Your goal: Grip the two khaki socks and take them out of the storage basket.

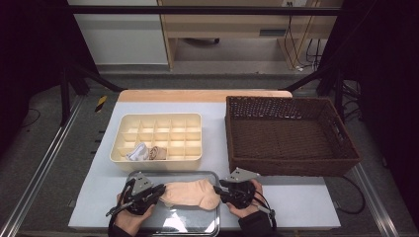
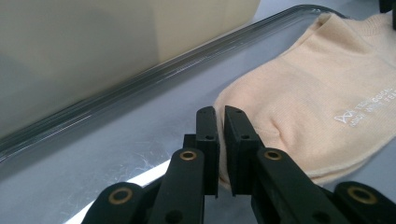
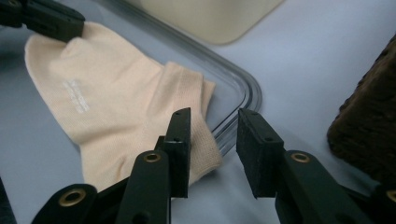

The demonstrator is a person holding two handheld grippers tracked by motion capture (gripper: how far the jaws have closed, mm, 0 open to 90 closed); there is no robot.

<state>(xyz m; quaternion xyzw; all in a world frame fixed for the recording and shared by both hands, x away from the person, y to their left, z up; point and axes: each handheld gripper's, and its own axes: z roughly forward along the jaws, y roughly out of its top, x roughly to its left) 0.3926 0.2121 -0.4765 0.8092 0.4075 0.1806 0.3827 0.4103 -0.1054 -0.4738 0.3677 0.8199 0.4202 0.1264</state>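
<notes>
From the high view, the left gripper (image 1: 159,191) pinches the toe end of a peach sock (image 1: 191,192), while the right gripper (image 1: 218,190) sits at the sock's cuff end with its jaws apart. The sock lies flat on a metal tray (image 1: 197,224) at the 6 o'clock edge of the pale tabletop (image 1: 306,197), its long axis running from 9 to 3 o'clock, toe toward 9. A cream divided box (image 1: 158,138) stands at 12 o'clock from the tray, with a white bundle (image 1: 137,152) and a tan roll (image 1: 156,152) in its near cells. A brown wicker basket (image 1: 291,136) stands at 2 o'clock. Beyond the tabletop are grey floor, a dark frame and wooden furniture.

In the left gripper view, the jaws are pressed almost together on the rounded toe edge of the sock (image 2: 317,88), which stretches away toward 2 o'clock; white lettering shows on it. The tray rim (image 2: 154,77) runs behind.

In the right gripper view, the jaws stand spread; one pad rests over the cuff of the sock (image 3: 116,98), the other above the tray's corner (image 3: 250,93). The left gripper (image 3: 81,28) holds the far end at 10 o'clock.
</notes>
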